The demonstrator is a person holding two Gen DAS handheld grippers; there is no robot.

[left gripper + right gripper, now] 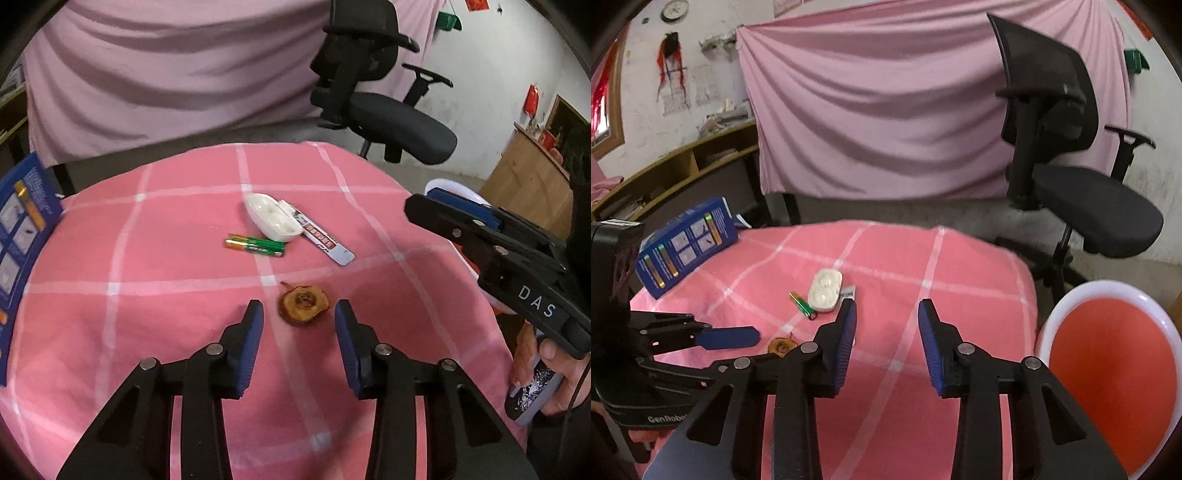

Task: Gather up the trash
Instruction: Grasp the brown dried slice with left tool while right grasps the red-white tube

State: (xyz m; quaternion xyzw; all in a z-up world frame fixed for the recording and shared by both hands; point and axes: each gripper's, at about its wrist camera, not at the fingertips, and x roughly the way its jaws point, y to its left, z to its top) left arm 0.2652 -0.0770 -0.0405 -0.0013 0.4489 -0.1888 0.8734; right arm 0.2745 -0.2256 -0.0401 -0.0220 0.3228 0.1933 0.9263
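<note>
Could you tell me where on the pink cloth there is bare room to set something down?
Bare cloth lies between the blue box and the batteries, and from the right claw to the edge by the red bin. The centre is crowded: white case, tube, fruit slice.

In the left wrist view the blue box is cut off by the left edge, its printed panels too small to read. The white basin is almost wholly hidden behind the right gripper, so only a sliver of rim shows. In the right wrist view the sachet is mostly hidden behind the white tray and 1 of the fingers. The fruit slice is partly covered by the gripper's linkage. Print on the batteries is illegible.
</note>
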